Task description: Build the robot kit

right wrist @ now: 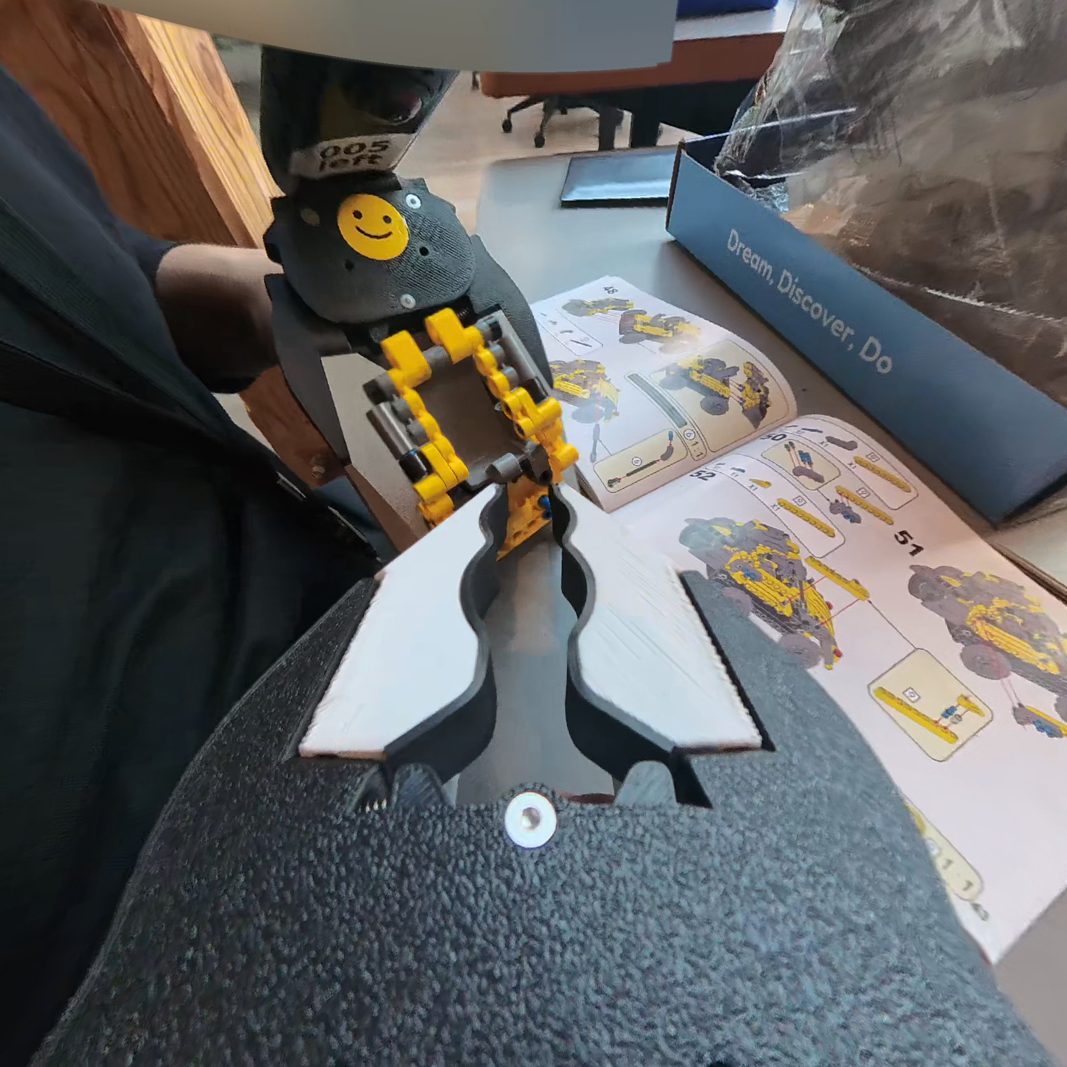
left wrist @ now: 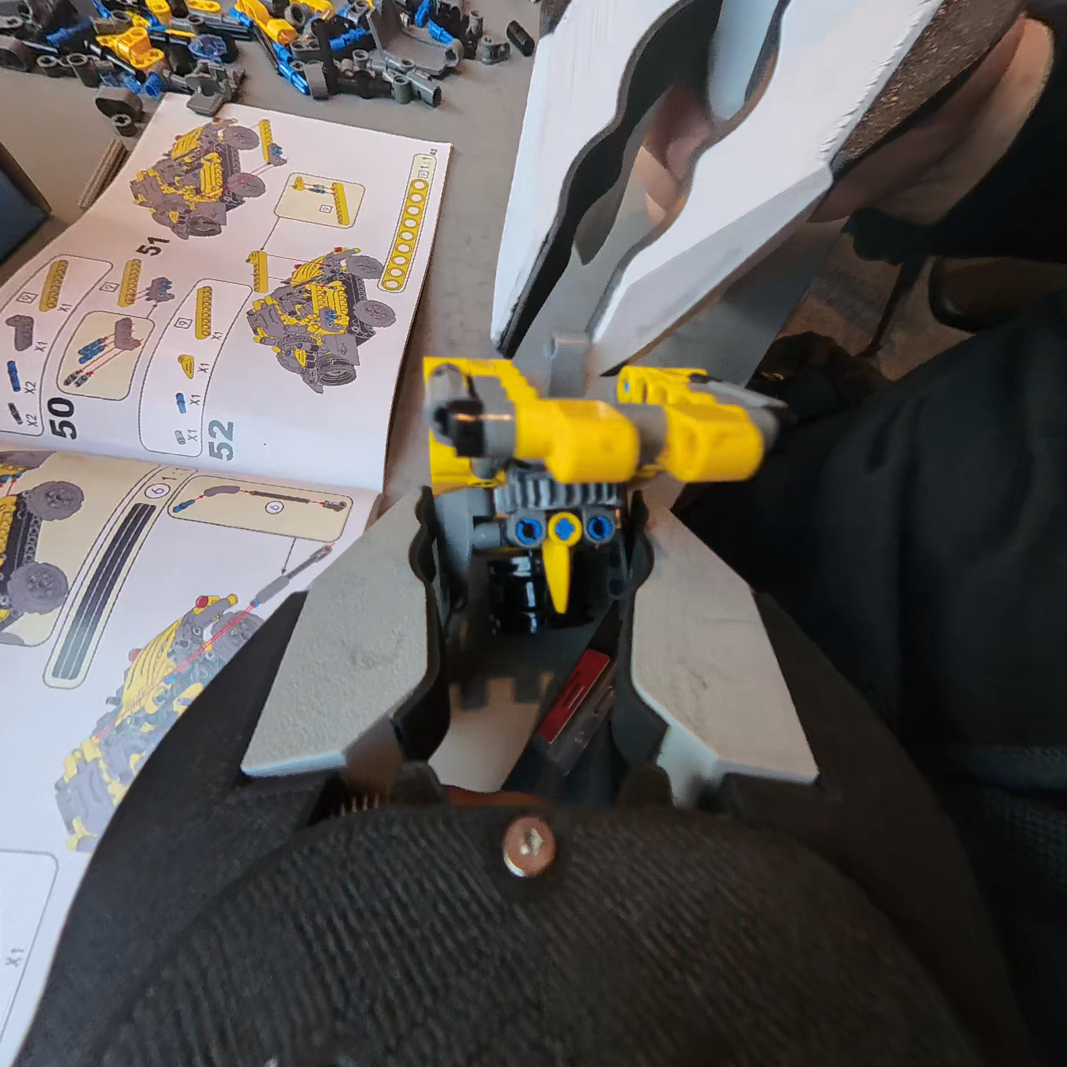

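Loose toy building pieces (left wrist: 242,46), black, blue, yellow and grey, lie in a heap at the far left of the grey surface (left wrist: 473,190). Nearer on the left, an open instruction booklet (left wrist: 242,300) lies flat, showing drawings of a yellow and grey vehicle. In the right wrist view, a long blue box (right wrist: 866,358) sits beyond the booklet, with a crinkled clear plastic bag (right wrist: 924,144) behind it.

In the middle, held above the edge of the surface, is a partly built model (left wrist: 583,439) of yellow and grey pieces, with a grey gear, blue pins and a black round part. The left tool (left wrist: 528,554), with grey fingers, is clenched around the model's lower end. The right tool (right wrist: 522,519), with white fingers, reaches in from the far right and grips the model's opposite end, its fingertips pressed on a yellow piece.

To the right, a person's dark clothing fills the view.
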Demonstrator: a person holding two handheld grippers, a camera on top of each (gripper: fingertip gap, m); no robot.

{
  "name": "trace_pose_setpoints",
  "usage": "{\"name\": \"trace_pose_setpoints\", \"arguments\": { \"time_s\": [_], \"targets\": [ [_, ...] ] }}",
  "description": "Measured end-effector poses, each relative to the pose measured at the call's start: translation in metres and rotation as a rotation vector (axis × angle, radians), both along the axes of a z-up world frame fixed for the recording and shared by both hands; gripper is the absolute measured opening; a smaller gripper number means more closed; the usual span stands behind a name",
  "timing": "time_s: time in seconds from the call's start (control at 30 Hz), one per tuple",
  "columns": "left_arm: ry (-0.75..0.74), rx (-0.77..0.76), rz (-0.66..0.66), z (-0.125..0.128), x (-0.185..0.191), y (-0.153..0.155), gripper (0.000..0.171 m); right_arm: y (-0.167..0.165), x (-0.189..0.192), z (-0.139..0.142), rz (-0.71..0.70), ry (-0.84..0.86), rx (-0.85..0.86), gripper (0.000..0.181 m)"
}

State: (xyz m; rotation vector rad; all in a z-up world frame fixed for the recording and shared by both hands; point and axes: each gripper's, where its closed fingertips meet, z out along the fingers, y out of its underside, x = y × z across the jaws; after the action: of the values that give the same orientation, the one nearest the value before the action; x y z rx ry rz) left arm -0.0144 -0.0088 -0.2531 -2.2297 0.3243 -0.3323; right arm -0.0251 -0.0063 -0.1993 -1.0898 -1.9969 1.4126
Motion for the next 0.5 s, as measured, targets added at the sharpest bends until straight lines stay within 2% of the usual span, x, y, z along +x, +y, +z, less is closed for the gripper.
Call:
{"name": "trace_pose_setpoints", "arguments": {
  "time_s": [0.2,0.33,0.5],
  "targets": [
    [-0.005,0.022,0.009,0.0017,-0.0035,-0.0009,0.075,-0.0017,-0.0013,-0.0064,0.002,-0.014,0.026,0.017],
    [-0.019,0.038,0.043,0.0034,-0.0075,0.0001,0.066,-0.0019,-0.0055,-0.0112,-0.005,-0.039,0.041,0.014],
    [-0.033,0.041,0.032,0.0042,-0.004,0.0045,0.066,-0.0025,-0.0053,-0.0072,0.006,-0.017,0.028,0.01]
  ]
}}
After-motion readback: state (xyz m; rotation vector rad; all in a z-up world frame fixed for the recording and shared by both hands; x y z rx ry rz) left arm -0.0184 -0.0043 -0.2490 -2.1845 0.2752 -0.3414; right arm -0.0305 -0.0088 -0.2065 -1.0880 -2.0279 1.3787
